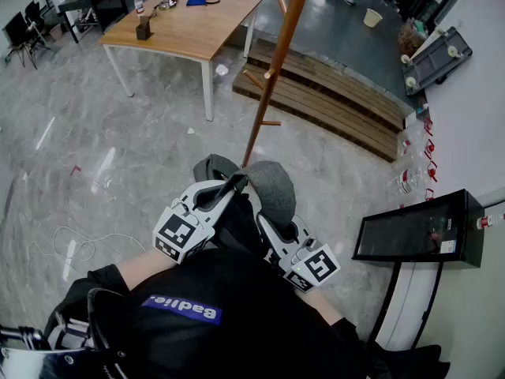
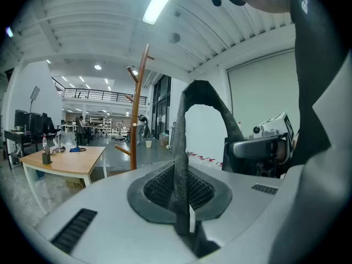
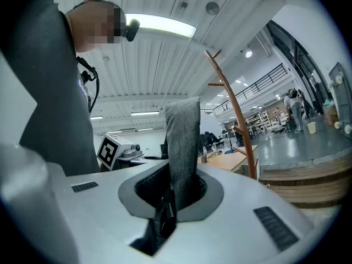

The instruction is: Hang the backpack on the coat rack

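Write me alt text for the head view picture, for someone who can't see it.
Seen from above, a person holds a dark grey backpack, the tongs of the left gripper and right gripper shut on it, in front of a wooden coat rack. A wooden table stands beyond on the grey floor.

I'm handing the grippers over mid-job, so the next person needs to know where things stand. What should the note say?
Left gripper: shut on the backpack's dark strap loop.
Right gripper: shut on a wide grey strap.
Backpack: held between both grippers, short of the coat rack.
Done: backpack gripped.
Left: bring it to the rack and hook a strap over a peg.
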`<state>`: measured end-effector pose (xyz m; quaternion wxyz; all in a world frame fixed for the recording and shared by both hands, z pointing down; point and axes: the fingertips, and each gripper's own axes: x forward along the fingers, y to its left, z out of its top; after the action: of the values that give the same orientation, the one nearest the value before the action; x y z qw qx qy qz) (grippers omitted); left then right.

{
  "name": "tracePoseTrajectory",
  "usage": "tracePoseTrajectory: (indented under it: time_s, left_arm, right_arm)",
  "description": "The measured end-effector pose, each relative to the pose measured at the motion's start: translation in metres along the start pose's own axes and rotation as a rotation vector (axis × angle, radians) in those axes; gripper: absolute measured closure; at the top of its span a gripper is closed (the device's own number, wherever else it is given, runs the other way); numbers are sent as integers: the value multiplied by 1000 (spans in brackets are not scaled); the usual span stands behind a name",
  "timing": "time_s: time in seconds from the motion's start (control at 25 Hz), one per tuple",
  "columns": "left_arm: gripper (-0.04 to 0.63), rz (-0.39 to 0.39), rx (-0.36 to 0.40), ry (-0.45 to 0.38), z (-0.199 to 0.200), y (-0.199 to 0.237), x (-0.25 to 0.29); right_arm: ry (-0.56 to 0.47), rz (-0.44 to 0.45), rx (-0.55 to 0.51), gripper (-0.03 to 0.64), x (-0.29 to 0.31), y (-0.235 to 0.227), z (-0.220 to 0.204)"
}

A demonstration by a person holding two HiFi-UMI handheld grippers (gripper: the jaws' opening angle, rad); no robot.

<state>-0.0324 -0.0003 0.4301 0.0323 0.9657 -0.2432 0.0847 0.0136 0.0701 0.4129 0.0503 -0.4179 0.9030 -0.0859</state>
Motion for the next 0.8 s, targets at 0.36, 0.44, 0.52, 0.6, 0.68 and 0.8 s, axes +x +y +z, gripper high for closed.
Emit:
tracePoseTrajectory:
  time_s: [0.36, 0.44, 0.52, 0.6, 0.68, 0.8]
  left_arm:
    - [561, -16, 15, 2, -10, -6, 5]
    - [561, -14, 13, 4, -10, -5, 6]
    - [561, -10, 13, 7, -10, -4, 7]
    - [561, -3, 14, 9, -9, -5, 9]
    - [561, 8, 15, 9, -8, -5, 12]
    - [561, 32, 19, 10, -6, -5, 15]
  right_arm:
    - [3, 12, 8, 583, -5, -4, -2]
    - [1, 22, 17, 583, -4, -4, -2]
    - [1, 29, 23, 583, -3, -6, -2]
    - [2, 35, 26, 583, -4, -9, 0]
    - [-2, 43, 25, 583, -6, -11, 1]
    - [-9, 62, 29, 583, -6, -16, 3]
